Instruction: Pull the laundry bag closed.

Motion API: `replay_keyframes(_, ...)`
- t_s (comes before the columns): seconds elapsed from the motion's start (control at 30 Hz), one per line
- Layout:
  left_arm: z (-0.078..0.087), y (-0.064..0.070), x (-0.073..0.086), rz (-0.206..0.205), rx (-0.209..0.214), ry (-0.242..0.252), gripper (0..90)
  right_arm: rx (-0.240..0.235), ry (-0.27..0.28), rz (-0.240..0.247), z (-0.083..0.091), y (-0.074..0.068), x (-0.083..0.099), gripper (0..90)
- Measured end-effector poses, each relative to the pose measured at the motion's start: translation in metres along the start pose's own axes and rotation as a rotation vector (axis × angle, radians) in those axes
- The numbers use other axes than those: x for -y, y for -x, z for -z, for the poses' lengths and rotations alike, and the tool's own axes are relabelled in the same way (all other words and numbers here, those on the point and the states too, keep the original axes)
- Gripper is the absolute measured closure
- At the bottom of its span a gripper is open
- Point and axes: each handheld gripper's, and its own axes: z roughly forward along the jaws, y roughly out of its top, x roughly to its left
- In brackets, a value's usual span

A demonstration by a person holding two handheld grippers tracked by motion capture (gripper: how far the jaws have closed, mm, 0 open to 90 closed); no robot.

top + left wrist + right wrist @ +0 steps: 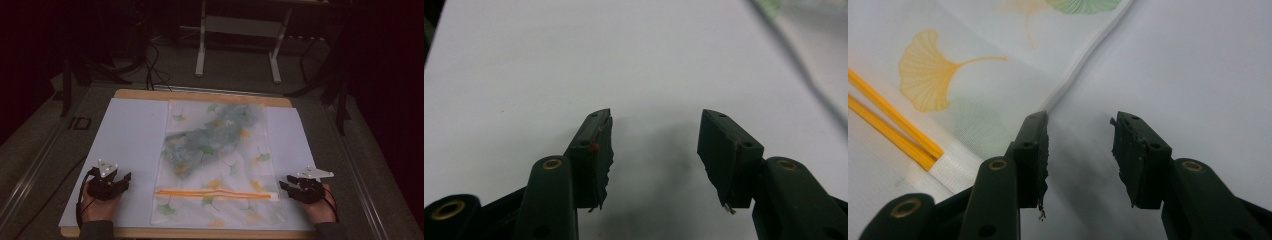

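Ginkgo-print mesh bag [215,165] (orange zipper [215,194]), flat.

A sheer mesh bag [215,165] printed with ginkgo leaves lies flat on the table. Its orange zipper [215,194] is closed. Grey-green cloth [215,137] shows inside.

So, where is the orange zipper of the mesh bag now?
In the high view, the orange zipper runs across the bag's near end, between the left gripper and right gripper.
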Motion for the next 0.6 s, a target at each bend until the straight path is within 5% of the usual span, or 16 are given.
replay_keyframes(0.17,0.002,-0.002,0.001,0.018,0.016,0.007,48.4,-0.002,-0.013,0.015,-0.001,-0.003,-0.002,58.5)
replay_keyframes(0.6,0.008,-0.003,0.0,-0.019,0.079,0.005,58.2,-0.049,-0.022,0.028,0.001,-0.01,-0.011,55.2)
